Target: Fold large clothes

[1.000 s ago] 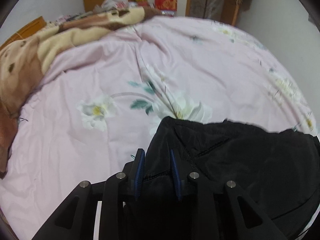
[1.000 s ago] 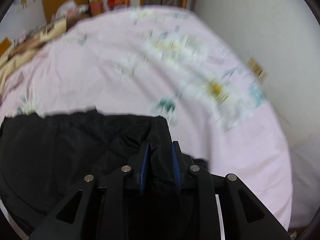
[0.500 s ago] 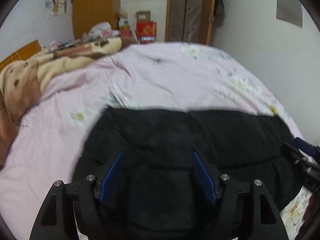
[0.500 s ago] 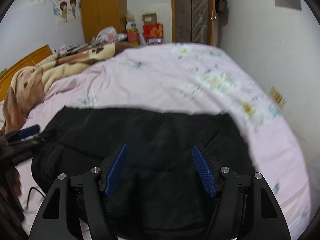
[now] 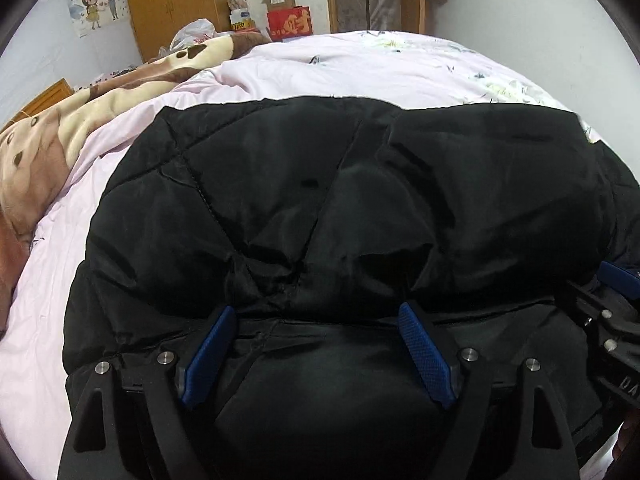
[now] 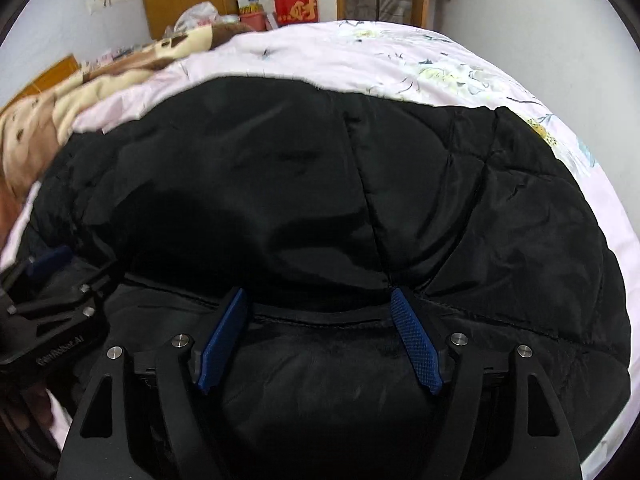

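Your left gripper (image 5: 316, 322) and right gripper (image 6: 320, 308) have just been opening and now stand wide apart over the black puffy jacket (image 5: 340, 208) on the pink bed sheet (image 5: 360, 68), so the fat top flap at 12 o'clock may spring back open, since nothing pins it down.

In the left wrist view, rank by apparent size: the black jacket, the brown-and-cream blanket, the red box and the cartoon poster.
Largest to smallest as they look:
1. Black jacket, filling most of the view; nearest the camera.
2. Brown-and-cream blanket.
3. Cartoon poster and red box: look alike, both far, so unranked.
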A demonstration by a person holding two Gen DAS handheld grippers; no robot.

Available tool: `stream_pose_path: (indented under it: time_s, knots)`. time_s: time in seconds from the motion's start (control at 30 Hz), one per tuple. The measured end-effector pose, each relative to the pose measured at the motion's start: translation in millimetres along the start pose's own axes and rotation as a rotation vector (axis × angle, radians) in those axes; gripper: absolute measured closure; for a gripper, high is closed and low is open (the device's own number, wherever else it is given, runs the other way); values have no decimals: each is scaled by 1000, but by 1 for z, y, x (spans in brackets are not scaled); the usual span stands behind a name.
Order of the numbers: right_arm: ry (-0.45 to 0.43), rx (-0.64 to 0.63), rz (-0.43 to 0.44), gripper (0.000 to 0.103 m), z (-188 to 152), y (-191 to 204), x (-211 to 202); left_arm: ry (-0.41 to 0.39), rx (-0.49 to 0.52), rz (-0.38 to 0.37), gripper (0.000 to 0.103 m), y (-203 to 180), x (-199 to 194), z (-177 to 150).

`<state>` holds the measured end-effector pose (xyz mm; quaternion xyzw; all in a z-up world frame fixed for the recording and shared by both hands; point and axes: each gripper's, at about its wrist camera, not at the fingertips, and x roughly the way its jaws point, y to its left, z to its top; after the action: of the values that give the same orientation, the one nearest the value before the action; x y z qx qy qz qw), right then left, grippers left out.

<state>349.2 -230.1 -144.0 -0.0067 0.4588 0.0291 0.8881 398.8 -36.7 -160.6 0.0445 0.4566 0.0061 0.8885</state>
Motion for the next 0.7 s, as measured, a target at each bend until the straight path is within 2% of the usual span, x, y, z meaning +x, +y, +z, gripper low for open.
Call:
stream_pose_path:
  time_s: [0.17, 0.27, 0.33, 0.47, 0.53, 0.6, 0.7]
  knots:
    - [10, -10, -14, 29, -5, 3, 1, 7, 9, 8, 19, -1, 3, -3]
    - [7, -9, 9, 29, 1, -3, -14, 9, -28, -44, 20, 10, -12, 8]
    - [-14, 17, 23, 29, 2, -13, -33, -18, -33, -58, 20, 23, -28, 10]
    - [-106, 36, -56, 29, -5, -37, -72, -106, -13, 44, 20, 45, -53, 0]
    - [-107, 22, -111, 29, -12, -49, -75, -85, -4, 65, 20, 54, -47, -9]
    - [-68, 0, -172, 29, -20, -61, -61, -46, 9, 92, 19, 57, -28, -16]
    - [-48, -10, -160, 29, -30, -64, -43, -17, -13, 68, 18, 58, -7, -21]
